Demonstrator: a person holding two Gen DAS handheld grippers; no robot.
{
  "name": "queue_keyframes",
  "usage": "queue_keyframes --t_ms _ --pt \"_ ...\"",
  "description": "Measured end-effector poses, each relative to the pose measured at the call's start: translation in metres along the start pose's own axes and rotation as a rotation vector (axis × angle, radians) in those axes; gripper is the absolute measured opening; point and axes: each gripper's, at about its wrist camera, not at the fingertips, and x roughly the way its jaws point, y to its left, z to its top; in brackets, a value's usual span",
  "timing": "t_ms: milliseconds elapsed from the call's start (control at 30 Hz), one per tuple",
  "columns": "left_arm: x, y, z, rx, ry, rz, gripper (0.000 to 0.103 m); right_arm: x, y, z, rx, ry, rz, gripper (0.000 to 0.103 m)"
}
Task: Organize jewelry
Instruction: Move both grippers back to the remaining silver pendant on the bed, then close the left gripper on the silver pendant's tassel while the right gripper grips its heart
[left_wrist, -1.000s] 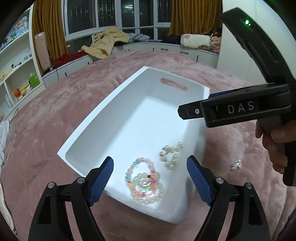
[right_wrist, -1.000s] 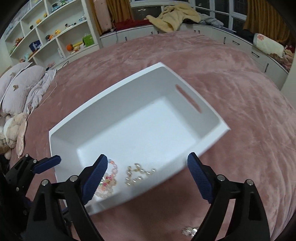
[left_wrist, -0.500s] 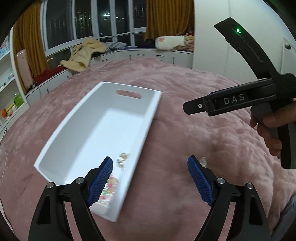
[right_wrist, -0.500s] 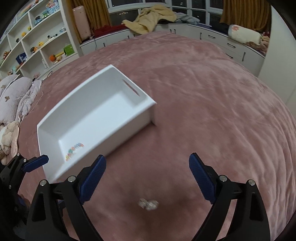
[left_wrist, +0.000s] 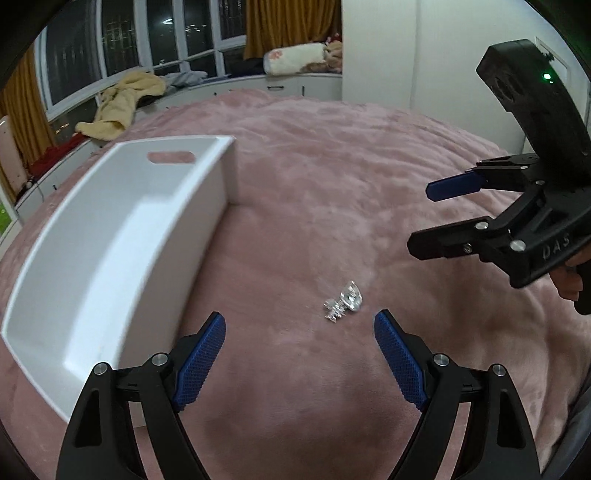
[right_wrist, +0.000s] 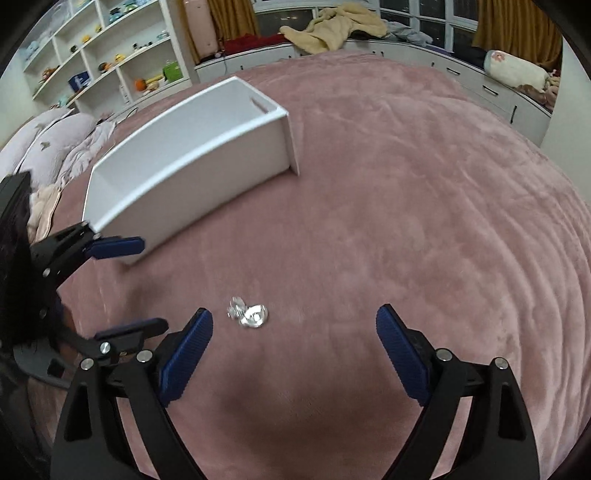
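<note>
A small silver, sparkly jewelry piece (left_wrist: 343, 304) (right_wrist: 249, 314) lies on the pink blanket. My left gripper (left_wrist: 299, 317) (right_wrist: 151, 284) is open just before it, nothing between its blue pads. My right gripper (right_wrist: 294, 312) (left_wrist: 424, 219) is open too; its jaws are closing a little, empty, and the silver piece lies just ahead of its left finger. The white tray (left_wrist: 122, 258) (right_wrist: 192, 162) stands to the left of both grippers. Its near wall hides what lies inside.
The pink blanket (left_wrist: 332, 184) covers the whole bed. Bedding and pillows (right_wrist: 55, 140) lie at its left edge, below white shelves (right_wrist: 92, 62). A yellow blanket (left_wrist: 122, 103) is heaped on the window bench. A white wardrobe (left_wrist: 424, 55) stands at the back right.
Both grippers swung right, away from the tray, and came lower over the blanket. The bead pieces in the tray dropped out of sight. The silver piece now lies in front of both grippers.
</note>
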Motion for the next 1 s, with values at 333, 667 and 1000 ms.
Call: queue_keyframes --t_ms 333,667,1000 --pt "0.046 -0.019 -0.004 0.089 0.056 -0.155 0.059 0.039 0.014 -0.014 -0.119 0.038 0.117 0.06" --pt "0.083 -0.021 0.0 0.16 0.091 -0.18 0.036 0.07 0.017 -0.002 -0.097 0.082 0.187 0.06" --pt "0.084 -0.027 -0.003 0.191 0.082 -0.15 0.034 0.067 -0.001 0.001 -0.017 0.149 0.293 0.025"
